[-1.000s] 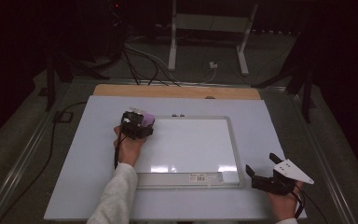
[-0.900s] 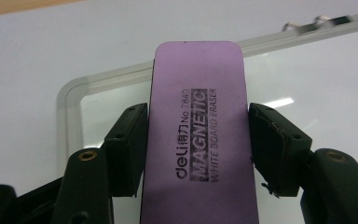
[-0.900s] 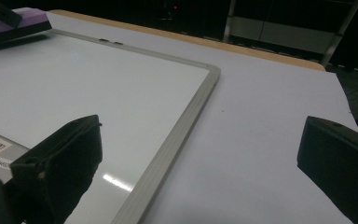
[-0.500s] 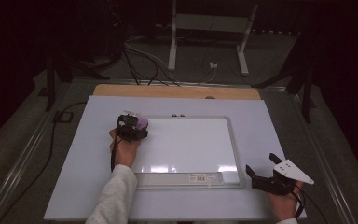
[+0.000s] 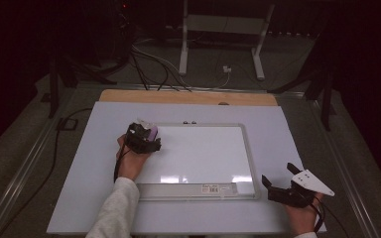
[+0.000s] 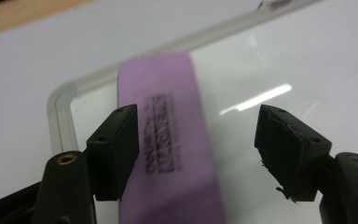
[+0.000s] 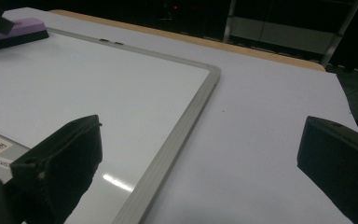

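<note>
Watching the left gripper [image 6: 196, 154]: it hangs right over the purple eraser [image 6: 172, 140], jaws just spread half wide; one pad looks to brush the eraser's edge, the other stands clear, no grip.
Eraser spot: flat on the whiteboard [image 5: 203, 153], tucked in its far left corner, just inside the frame.
Long axis: runs straight out between the jaws toward the far edge, so a squeeze would catch its long sides.
Nearer hand: the left, no contest.
Right gripper [image 5: 283, 186]: parked wide open by the board's near right corner, nothing between its jaws, eraser well apart.
</note>
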`<state>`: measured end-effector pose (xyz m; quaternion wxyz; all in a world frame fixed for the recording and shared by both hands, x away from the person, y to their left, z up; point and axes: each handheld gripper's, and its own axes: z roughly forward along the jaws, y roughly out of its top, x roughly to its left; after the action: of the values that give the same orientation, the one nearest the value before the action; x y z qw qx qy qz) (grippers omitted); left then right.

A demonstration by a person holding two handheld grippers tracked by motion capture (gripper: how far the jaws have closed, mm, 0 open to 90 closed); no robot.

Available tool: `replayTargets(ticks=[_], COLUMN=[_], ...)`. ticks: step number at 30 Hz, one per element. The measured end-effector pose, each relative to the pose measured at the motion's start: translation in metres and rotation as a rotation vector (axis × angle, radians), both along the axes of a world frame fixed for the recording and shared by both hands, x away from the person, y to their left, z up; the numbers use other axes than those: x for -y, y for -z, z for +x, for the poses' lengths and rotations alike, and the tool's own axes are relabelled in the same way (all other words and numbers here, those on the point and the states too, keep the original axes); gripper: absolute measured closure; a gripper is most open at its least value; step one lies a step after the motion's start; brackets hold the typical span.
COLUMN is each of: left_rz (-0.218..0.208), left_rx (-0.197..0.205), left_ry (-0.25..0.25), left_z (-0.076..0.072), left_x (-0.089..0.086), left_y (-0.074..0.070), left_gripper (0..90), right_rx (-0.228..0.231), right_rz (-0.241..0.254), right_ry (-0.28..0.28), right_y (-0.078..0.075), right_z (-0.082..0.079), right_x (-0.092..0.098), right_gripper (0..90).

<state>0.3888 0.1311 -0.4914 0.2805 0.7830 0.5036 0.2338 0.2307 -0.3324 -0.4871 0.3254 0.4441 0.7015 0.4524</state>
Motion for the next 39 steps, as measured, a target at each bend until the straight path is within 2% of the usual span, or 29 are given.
replayTargets(ticks=[6,13,16,20,23,25,28,29,30,33,39], left_rz=[-0.02,-0.061,-0.065,-0.079,-0.097,-0.092,-0.076,-0.092,-0.101,-0.08,-0.086], left_rx=[-0.004,-0.022,-0.031,-0.044,-0.037,-0.029,-0.019,-0.018,-0.022,-0.014,-0.006], left_ry=[0.001,-0.039,-0.053,-0.068,-0.079,-0.086,-0.118,-0.134,-0.149,-0.179,-0.27], left_z=[0.001,0.005,0.003,-0.002,-0.009,-0.013,-0.016,-0.016,-0.015,-0.015,-0.011], left_x=[-0.006,-0.018,-0.023,-0.028,-0.031,-0.032,-0.036,-0.038,-0.04,-0.04,-0.041], left_y=[-0.001,-0.002,-0.001,0.002,0.002,0.001,0.0,0.0,0.0,0.0,0.0], left_gripper=[32.0,30.6,31.5,35.2,39.6,43.9,60.7,63.0,63.8,64.2,64.3], right_rx=[0.0,0.002,0.001,0.0,-0.001,-0.001,-0.002,-0.002,0.0,0.001,0.002], right_rz=[0.001,0.001,0.001,0.0,-0.002,-0.003,-0.003,-0.002,-0.001,0.0,0.001], right_ry=[0.001,0.001,0.002,0.002,0.001,0.0,0.0,0.001,0.001,0.003,0.002], right_y=[0.0,0.0,0.0,0.0,0.0,0.0,0.0,0.0,0.0,0.0,0.0], right_z=[0.0,0.0,0.0,0.0,0.0,0.0,0.0,0.0,0.0,-0.001,-0.001], right_x=[0.0,0.0,0.0,0.0,0.0,0.0,0.0,0.0,0.0,0.0,0.0], right_gripper=[0.4,0.3,0.3,0.4,0.4,0.4,0.4,0.3,0.3,0.3,0.4])
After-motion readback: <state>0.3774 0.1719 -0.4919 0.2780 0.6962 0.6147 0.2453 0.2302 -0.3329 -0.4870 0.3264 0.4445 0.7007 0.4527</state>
